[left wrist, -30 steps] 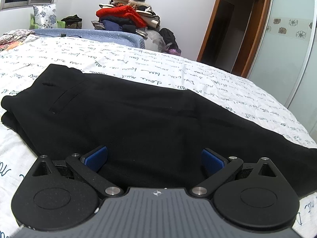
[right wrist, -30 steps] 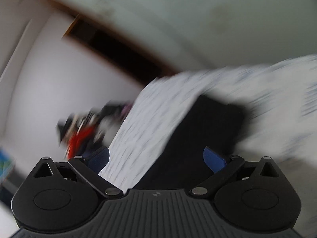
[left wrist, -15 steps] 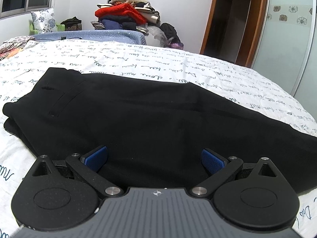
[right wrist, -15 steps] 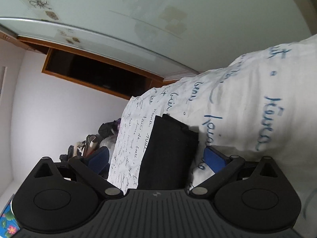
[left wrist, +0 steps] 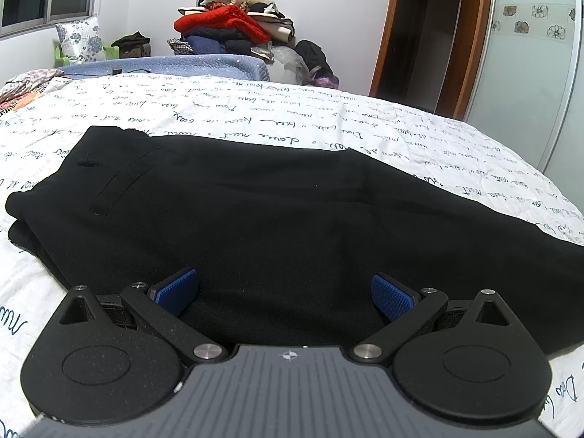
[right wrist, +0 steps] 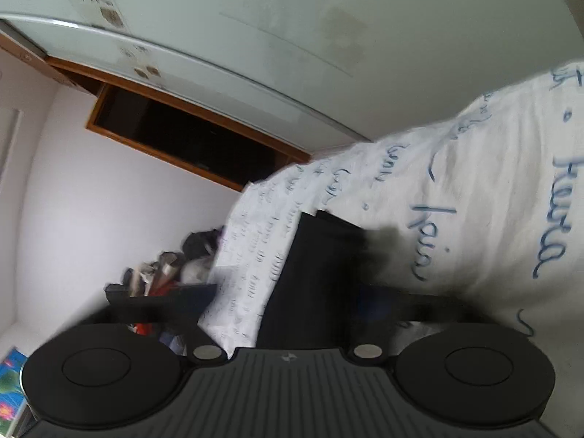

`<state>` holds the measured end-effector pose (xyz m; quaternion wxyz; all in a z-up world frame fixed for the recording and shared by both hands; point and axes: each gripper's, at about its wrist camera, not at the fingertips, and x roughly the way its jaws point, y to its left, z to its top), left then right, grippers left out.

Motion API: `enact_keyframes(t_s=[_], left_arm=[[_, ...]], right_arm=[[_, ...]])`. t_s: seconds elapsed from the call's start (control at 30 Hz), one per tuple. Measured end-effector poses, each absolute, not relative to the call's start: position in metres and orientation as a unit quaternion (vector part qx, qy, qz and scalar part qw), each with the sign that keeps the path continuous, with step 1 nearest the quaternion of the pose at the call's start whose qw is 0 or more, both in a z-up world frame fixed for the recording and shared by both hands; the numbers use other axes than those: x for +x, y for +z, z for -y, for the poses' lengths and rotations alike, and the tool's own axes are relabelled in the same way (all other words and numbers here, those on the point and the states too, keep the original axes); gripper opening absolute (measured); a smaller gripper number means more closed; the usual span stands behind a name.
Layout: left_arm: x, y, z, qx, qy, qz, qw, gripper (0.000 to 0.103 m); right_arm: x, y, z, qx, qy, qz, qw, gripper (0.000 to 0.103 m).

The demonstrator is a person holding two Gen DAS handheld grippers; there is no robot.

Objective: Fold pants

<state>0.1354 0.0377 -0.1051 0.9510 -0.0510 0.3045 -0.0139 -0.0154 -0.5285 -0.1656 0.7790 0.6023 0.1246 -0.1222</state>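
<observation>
The black pants point(left wrist: 277, 211) lie flat on the bed point(left wrist: 328, 124), already doubled leg over leg, with the waist and pocket at the left and the legs running to the right. The left hand-held gripper point(left wrist: 284, 290) hovers low over the near edge of the cloth, its blue pads point(left wrist: 175, 288) wide apart and holding nothing. The right hand-held gripper point(right wrist: 365, 292) is at the leg hems point(right wrist: 328, 241), but this view is blurred, so one cannot tell if it is wide or closing; it seems to be closing on the hem. To fold well, the right one should catch both layers together and carry them toward the waist, while the left one presses the middle.
</observation>
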Motion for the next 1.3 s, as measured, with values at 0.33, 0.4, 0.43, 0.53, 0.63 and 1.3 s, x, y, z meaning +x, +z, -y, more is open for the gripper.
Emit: enact_keyframes(t_s=[0.33,0.4,0.43,0.53,0.63,1.3], left_arm=[[0.135,-0.106,-0.039,-0.048,-0.013,-0.305,0.951,0.102],[0.135,-0.105,-0.039,-0.048,-0.013,-0.305,0.951,0.102],[0.135,-0.105,-0.039,-0.048,-0.013,-0.305,0.951,0.102],[0.135,-0.106,-0.039,-0.048,-0.013,-0.305,0.951,0.102],[0.135,-0.105,-0.039,-0.048,-0.013,-0.305,0.951,0.102],[0.125,-0.056,-0.011,-0.095,-0.115,-0.306,0.94,0.101]], right_arm=[[-0.019,-0.184,0.533,0.662,-0.137,-0.113,0.728,0.01],[-0.015,-0.181,0.53,0.652,-0.144,-0.117,0.735,0.012],[-0.015,-0.181,0.529,0.648,-0.146,-0.116,0.738,0.013],[-0.017,-0.181,0.529,0.65,-0.147,-0.112,0.737,0.014],[-0.017,-0.182,0.53,0.653,-0.142,-0.102,0.737,0.018],[-0.005,-0.174,0.523,0.584,-0.189,-0.107,0.782,0.005]])
